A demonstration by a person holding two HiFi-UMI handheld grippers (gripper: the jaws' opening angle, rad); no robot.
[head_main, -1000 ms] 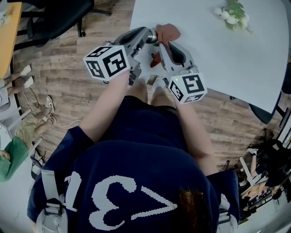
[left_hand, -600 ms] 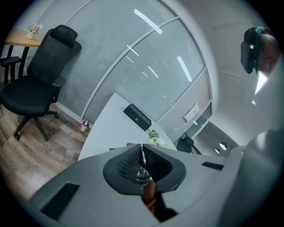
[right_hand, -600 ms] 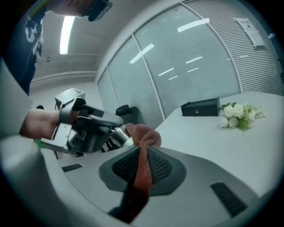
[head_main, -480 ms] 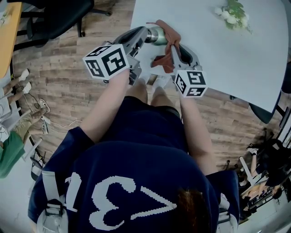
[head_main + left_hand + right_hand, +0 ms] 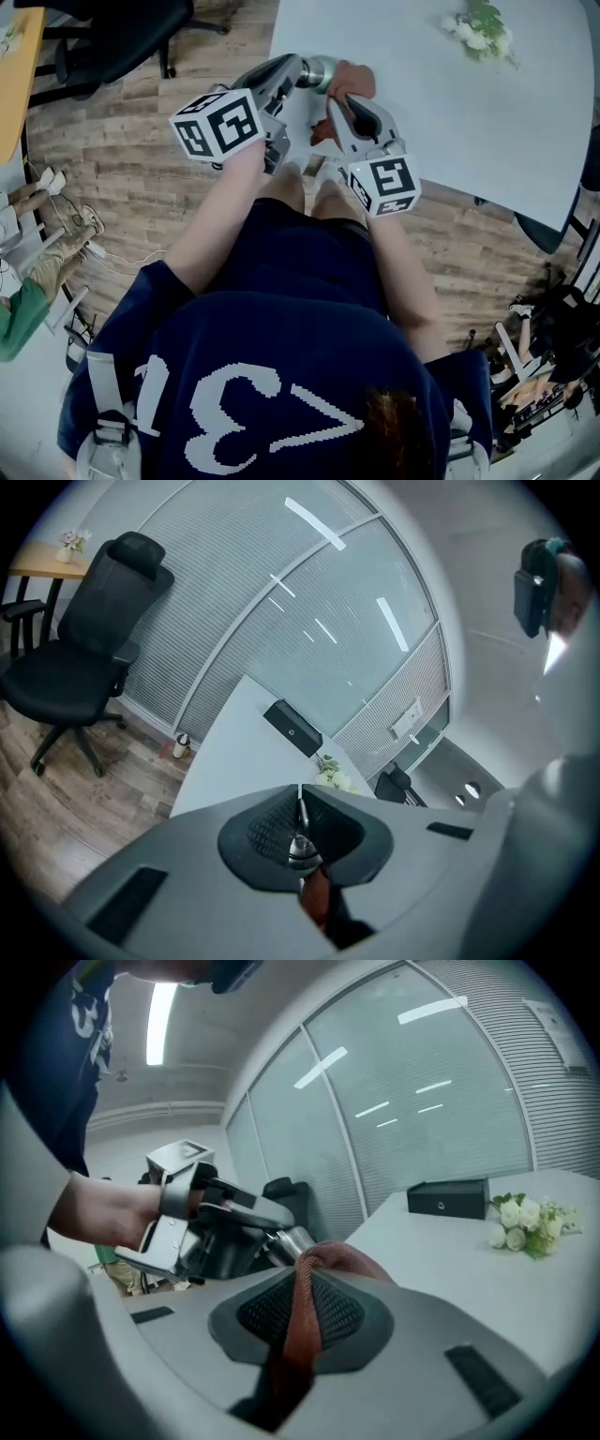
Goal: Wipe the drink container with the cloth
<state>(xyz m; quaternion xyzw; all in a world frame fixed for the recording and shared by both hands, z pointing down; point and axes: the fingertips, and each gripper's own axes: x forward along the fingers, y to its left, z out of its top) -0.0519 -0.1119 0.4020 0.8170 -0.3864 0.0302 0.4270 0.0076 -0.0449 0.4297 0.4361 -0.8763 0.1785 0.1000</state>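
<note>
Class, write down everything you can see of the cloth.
The cloth is rust-brown, soft fabric, bunched into a narrow fold. The right gripper is shut on it, with the fold standing upright between its jaws and looping over beyond them. That loop appears to rest against the end of the metal drink container, near the white table's edge. A loose tail hangs below.

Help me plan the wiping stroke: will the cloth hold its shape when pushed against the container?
Probably not: the cloth folds limply out of the right tongs, so it likely bunches. It looks thin and light, probably conforming around the drink container.
</note>
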